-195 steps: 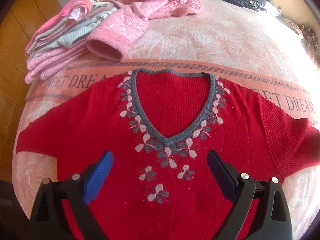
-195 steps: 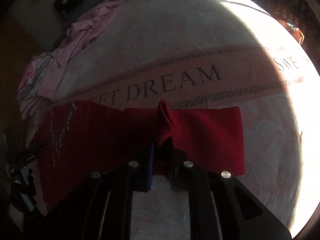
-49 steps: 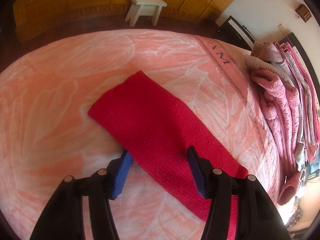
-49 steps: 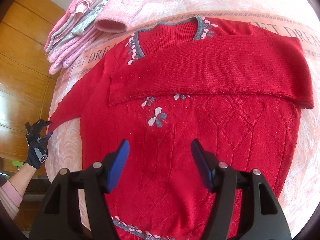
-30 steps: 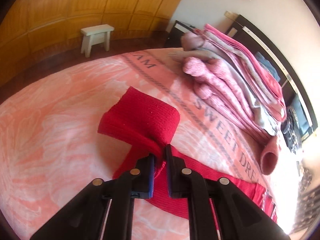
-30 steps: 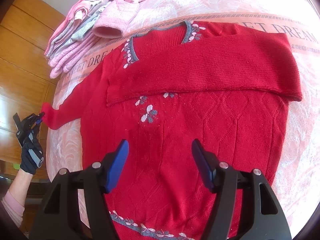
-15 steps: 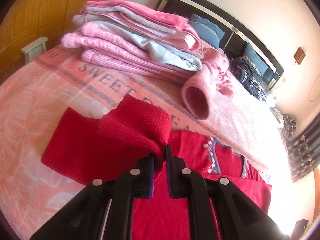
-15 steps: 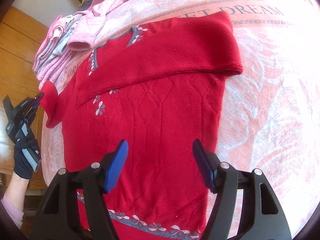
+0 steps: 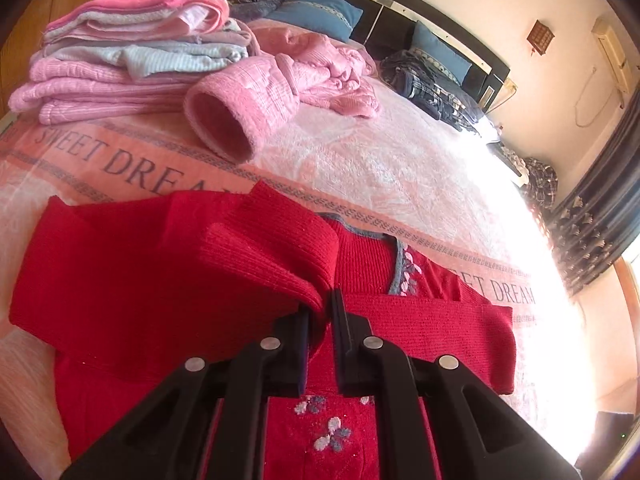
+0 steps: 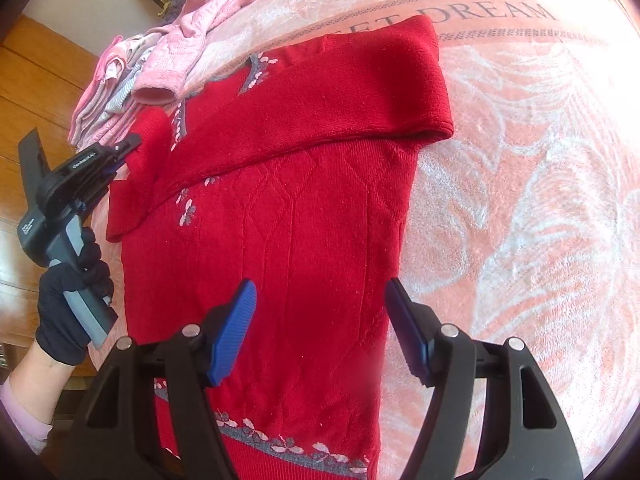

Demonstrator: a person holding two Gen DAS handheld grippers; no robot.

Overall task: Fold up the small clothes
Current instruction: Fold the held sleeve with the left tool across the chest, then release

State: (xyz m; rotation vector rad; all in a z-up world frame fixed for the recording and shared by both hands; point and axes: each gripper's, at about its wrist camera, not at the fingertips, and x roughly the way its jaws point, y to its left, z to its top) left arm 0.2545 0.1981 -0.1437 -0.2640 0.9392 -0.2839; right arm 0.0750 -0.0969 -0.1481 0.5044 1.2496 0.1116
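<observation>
The left gripper (image 9: 321, 312) is clamped on a sleeve (image 9: 168, 264) of the red sweater (image 10: 304, 208), lifting it over the chest. The sweater lies flat on the pink blanket (image 10: 520, 200), its other sleeve (image 10: 328, 108) folded across, while the right gripper (image 10: 320, 320) hovers above it with fingers spread.

A dark headboard (image 9: 400, 4) backs the pink "SWEET DREAM" bedspread (image 9: 360, 160); beside it rises a cream wall (image 9: 480, 8), with patterned dark curtains (image 9: 592, 240), perhaps a window behind.

One red sweater (image 10: 312, 208), one stack of folded clothes (image 9: 120, 64), two blue pillows (image 9: 320, 16).
</observation>
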